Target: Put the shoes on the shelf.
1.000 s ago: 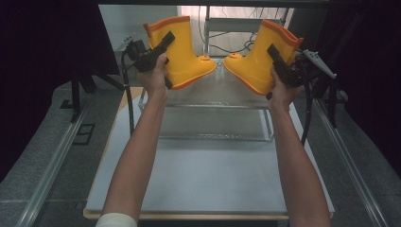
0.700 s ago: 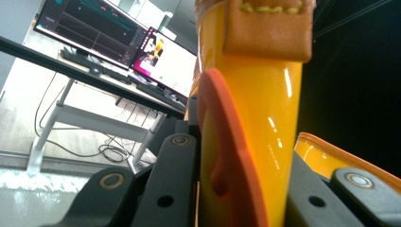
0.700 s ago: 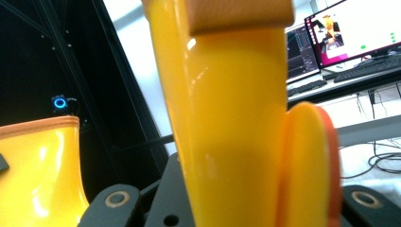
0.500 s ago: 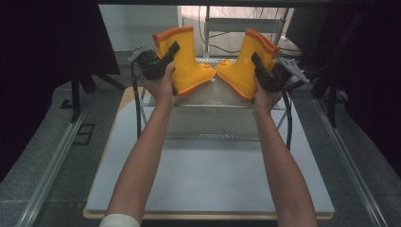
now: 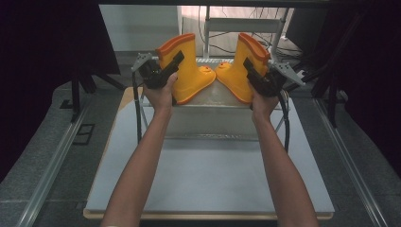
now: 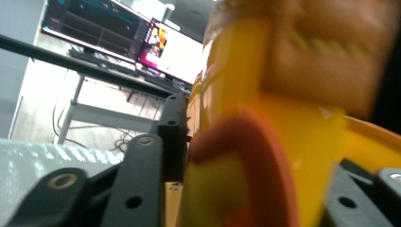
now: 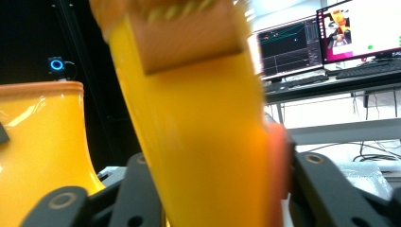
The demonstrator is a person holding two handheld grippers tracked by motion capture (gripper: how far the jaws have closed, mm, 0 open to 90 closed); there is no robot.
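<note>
Two yellow rubber boots with orange trim at far end of desk (image 5: 208, 189), toes touching, over a clear plastic bin (image 5: 208, 118). Left gripper (image 5: 166, 71) clamped on the shaft of the left boot (image 5: 189, 66); right gripper (image 5: 257, 75) clamped on the shaft of the right boot (image 5: 241, 66). Right gripper view: black jaws pinch its boot's yellow wall (image 7: 198, 142); monitors (image 7: 326, 38) behind.

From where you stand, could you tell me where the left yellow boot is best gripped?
Grip the left yellow boot at the heel side of its upright shaft, coming from behind the heel: the wall there is thin and flat enough for two jaws. The left gripper appears clamped there already.
</note>
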